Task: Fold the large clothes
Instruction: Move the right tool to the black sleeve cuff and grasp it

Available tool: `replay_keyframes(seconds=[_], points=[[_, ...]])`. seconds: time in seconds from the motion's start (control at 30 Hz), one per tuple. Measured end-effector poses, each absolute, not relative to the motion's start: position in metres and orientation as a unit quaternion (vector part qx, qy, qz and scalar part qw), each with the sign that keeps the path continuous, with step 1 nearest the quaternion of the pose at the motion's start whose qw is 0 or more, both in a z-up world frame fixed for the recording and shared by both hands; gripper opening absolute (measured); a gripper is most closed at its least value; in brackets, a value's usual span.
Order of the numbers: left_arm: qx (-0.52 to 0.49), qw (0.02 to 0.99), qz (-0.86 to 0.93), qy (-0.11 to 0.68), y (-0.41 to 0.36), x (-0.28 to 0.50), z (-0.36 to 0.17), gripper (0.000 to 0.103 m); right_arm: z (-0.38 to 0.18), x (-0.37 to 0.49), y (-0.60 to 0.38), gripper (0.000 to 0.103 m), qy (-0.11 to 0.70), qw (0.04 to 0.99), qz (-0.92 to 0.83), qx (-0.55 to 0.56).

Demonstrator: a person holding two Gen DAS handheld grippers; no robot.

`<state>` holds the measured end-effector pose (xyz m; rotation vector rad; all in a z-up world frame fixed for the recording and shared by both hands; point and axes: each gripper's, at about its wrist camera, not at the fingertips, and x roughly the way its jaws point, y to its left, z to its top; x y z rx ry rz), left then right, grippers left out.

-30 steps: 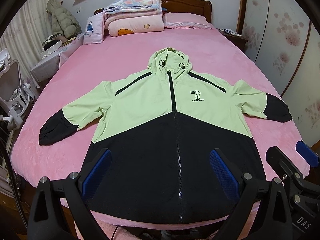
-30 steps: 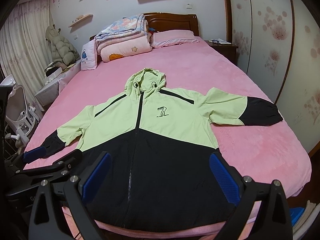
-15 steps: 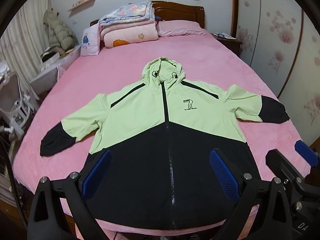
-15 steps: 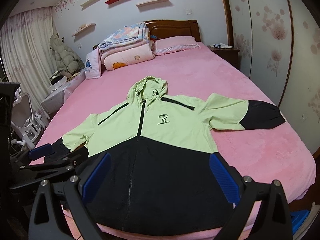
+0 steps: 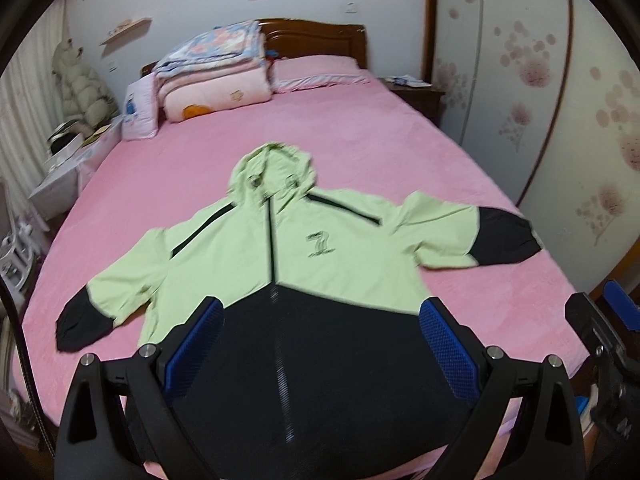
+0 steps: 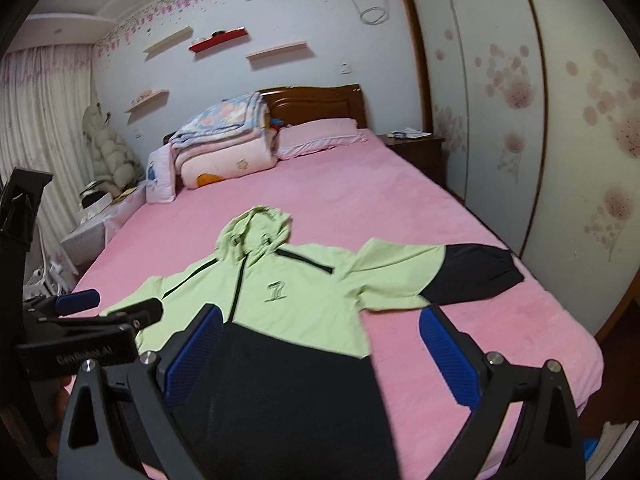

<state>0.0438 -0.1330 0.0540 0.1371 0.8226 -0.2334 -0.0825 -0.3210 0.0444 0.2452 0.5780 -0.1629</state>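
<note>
A light green and black hooded jacket [image 5: 280,256] lies flat, zipped, front up on the pink bed [image 5: 360,132], hood toward the headboard and both sleeves spread out. It also shows in the right wrist view [image 6: 280,300]. My left gripper [image 5: 320,344] is open and empty, held above the black hem. My right gripper [image 6: 320,344] is open and empty, above the hem's right part. The right gripper shows at the right edge of the left wrist view [image 5: 608,332]. The left gripper shows at the left of the right wrist view [image 6: 100,312].
Folded quilts [image 5: 216,76] and pillows [image 5: 316,72] lie by the wooden headboard [image 5: 320,34]. A nightstand [image 5: 416,96] stands right of the bed, by wardrobe doors [image 5: 540,80]. A white table [image 5: 64,168] with clutter stands left of the bed.
Both grippers have tilted upward and drawn back, so more of the wall and shelves shows. The jacket lies as before. Both grippers stay open.
</note>
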Motion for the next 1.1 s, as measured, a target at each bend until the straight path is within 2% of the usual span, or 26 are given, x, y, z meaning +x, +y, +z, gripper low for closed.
replay_keyframes(seconds=[0.27,0.43,0.7,0.83,1.1], points=[[0.063,0.915,-0.153,0.368,-0.198,0.092,0.075,0.098,0.048,-0.063,-0.429,0.099,0.287,0.931,-0.158,0.163],[0.066,0.919,-0.160,0.356,-0.237,0.128,0.070,0.098,0.038,-0.033,-0.496,0.099,0.298,0.918,-0.190,0.178],[0.076,0.891,-0.174,0.412,-0.308,0.194,0.010,0.098,-0.011,0.012,-0.578,0.099,0.332,0.893,-0.207,0.223],[0.077,0.892,-0.197,0.400,-0.338,0.211,-0.027,0.098,-0.049,0.030,-0.613,0.091,0.358,0.873,-0.220,0.250],[0.162,0.874,-0.181,0.420,-0.398,0.245,-0.112,0.098,-0.134,0.056,-0.672,0.088,0.408,0.819,-0.222,0.337]])
